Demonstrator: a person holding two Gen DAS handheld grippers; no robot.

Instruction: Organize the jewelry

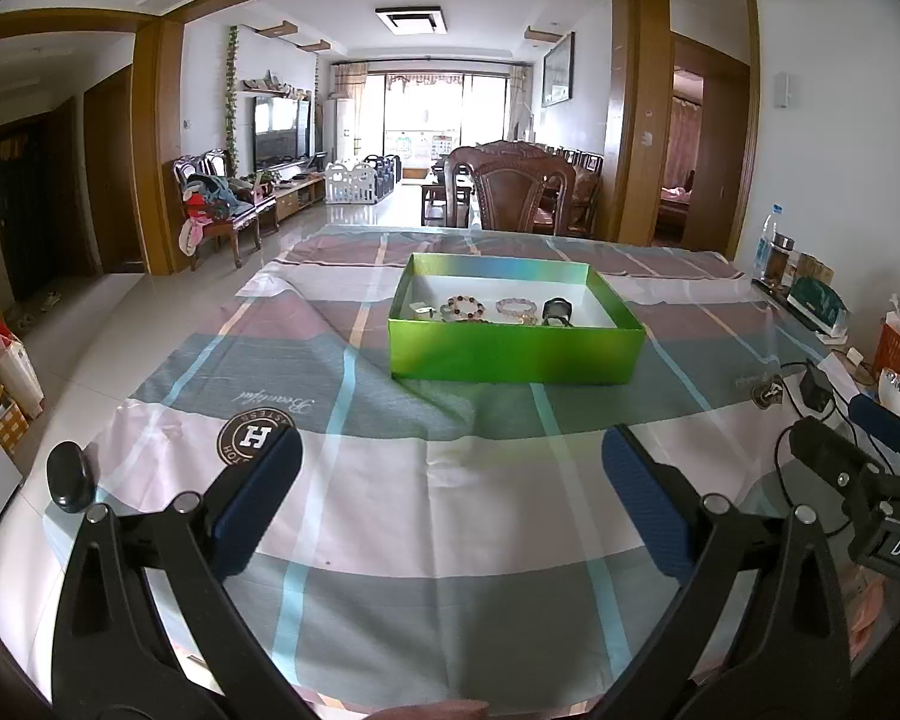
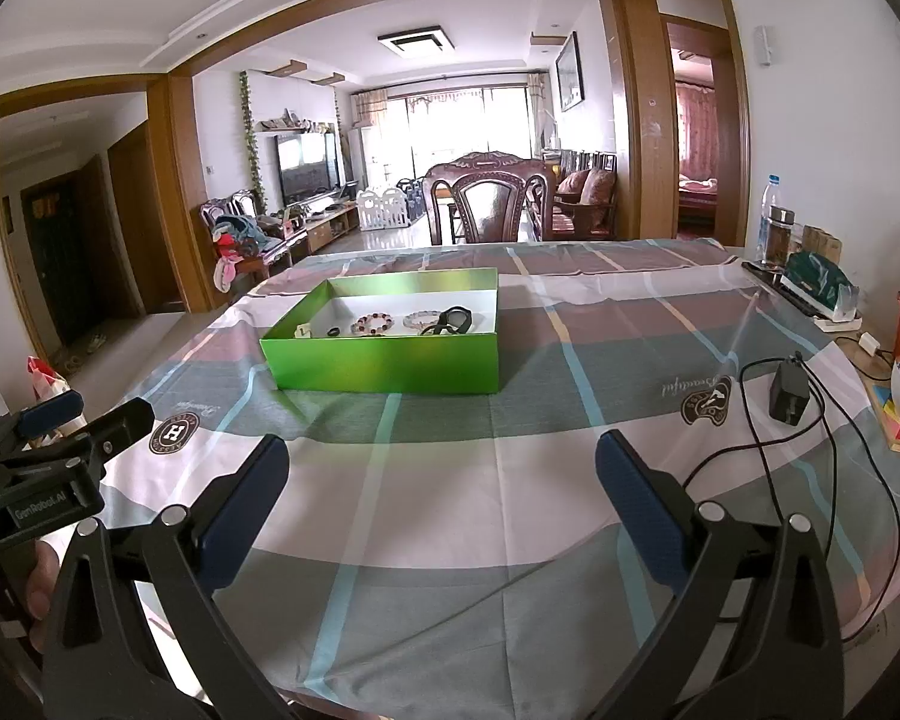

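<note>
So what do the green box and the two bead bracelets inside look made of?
Green box: looks like glossy foil-faced cardboard, with an iridescent sheen and a white inside. Reddish bracelet and pale pink bracelet: round, shiny beads, possibly stone or glass; too small to tell.

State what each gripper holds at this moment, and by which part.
Nothing. The left gripper and right gripper are both open and empty; the jewelry lies in the green box.
</note>
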